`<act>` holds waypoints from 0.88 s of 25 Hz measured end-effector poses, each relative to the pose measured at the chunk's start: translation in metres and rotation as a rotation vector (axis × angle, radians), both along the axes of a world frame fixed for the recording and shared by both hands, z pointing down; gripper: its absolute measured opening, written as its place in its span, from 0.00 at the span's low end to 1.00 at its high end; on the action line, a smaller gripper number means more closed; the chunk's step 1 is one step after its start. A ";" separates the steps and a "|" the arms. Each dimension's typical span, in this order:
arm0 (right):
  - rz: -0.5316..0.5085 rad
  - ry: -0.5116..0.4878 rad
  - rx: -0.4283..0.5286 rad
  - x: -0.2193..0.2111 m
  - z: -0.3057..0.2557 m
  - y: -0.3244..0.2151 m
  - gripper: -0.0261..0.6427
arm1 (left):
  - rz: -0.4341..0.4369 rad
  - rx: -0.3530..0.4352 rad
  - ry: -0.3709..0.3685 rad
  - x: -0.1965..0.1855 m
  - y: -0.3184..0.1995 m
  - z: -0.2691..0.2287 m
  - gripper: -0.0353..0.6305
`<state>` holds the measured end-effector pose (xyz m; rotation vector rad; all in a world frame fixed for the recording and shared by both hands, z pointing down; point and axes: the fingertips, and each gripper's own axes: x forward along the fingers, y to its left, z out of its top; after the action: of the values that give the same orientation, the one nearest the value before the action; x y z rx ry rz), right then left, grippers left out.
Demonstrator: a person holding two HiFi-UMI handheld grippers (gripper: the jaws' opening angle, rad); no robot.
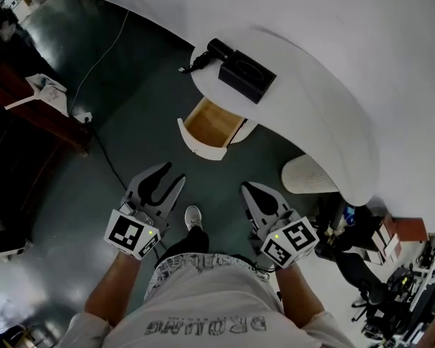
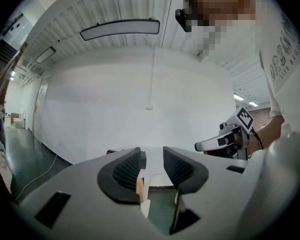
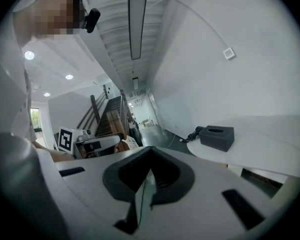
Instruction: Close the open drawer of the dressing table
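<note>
The white dressing table (image 1: 312, 78) curves across the top of the head view. Its drawer (image 1: 210, 124) stands pulled out, showing a wooden inside and a white front. My left gripper (image 1: 172, 174) hangs open and empty over the floor, short of the drawer. In the left gripper view the drawer (image 2: 141, 191) shows through the gap between the spread jaws of the left gripper (image 2: 151, 156). My right gripper (image 1: 248, 189) is beside it, also short of the drawer. In the right gripper view the right gripper (image 3: 149, 154) has its jaws shut together with nothing between them.
A black tissue box (image 1: 246, 75) and a black hair dryer (image 1: 216, 48) lie on the tabletop. A white ribbed stool (image 1: 308, 174) stands right of the drawer. A cable (image 1: 101, 56) runs across the dark floor. Black chair (image 1: 362, 267) at right. My shoe (image 1: 193, 216) is below the drawer.
</note>
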<state>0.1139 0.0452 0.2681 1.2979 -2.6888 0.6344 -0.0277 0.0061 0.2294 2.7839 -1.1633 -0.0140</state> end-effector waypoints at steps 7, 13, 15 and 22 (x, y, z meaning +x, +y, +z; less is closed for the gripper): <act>0.028 0.003 -0.012 -0.016 0.001 -0.030 0.05 | 0.035 -0.005 -0.010 -0.014 -0.034 0.003 0.29; 0.020 0.013 -0.012 -0.029 0.000 -0.048 0.05 | 0.038 -0.010 -0.006 -0.025 -0.052 0.005 0.29; 0.019 0.012 -0.006 -0.032 -0.002 -0.054 0.05 | 0.036 -0.011 -0.004 -0.028 -0.057 0.006 0.29; 0.008 0.013 -0.001 -0.037 -0.003 -0.074 0.05 | 0.020 -0.011 0.000 -0.034 -0.074 0.007 0.29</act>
<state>0.0770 -0.0293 0.2647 1.3081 -2.6745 0.6261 -0.0618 -0.0677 0.2362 2.7858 -1.1322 -0.0061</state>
